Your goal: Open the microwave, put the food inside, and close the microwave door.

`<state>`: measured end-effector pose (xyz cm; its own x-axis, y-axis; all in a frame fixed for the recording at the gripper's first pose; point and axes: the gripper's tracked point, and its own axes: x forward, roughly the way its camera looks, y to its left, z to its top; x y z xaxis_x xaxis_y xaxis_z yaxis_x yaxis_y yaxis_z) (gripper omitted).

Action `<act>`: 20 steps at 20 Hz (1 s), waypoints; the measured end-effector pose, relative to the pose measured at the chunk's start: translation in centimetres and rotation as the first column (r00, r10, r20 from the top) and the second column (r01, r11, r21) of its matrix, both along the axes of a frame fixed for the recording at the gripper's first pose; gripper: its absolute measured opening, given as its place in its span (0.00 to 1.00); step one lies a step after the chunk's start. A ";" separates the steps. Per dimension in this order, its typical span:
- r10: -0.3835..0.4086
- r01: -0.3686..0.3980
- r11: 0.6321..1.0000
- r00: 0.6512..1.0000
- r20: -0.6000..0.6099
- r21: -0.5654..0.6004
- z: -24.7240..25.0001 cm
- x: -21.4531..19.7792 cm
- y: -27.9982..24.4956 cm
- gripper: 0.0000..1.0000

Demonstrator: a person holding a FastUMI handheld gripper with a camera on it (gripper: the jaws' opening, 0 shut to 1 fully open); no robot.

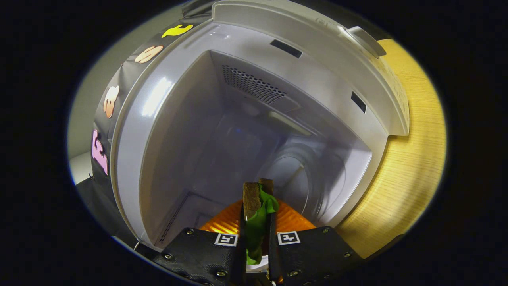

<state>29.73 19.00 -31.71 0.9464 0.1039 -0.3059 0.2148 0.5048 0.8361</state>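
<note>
Nearest the camera, the tool (256, 222) is clenched on a sandwich (257, 206): both fingers press its sides, the brown bread standing on edge between them with a green leaf hanging down the gap. Just under and ahead of the fingers lies an orange ribbed plate (295, 220), showing on both sides of the sandwich.

To the left, the microwave (131, 131) shows its pale front frame, with the booth's dark wall beside it. Its door is open, and the tool points into the cavity (222, 151). Beyond the sandwich, the cavity holds a perforated vent (252, 84) on one inner wall and a round glass tray (297, 174) on another, just past the plate. Right of the microwave's frame, the wooden tabletop (412, 159) runs alongside.
</note>
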 end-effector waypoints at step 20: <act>0.011 -0.020 0.889 1.000 -0.021 -0.457 4.9 -5.4 -3.2 0.97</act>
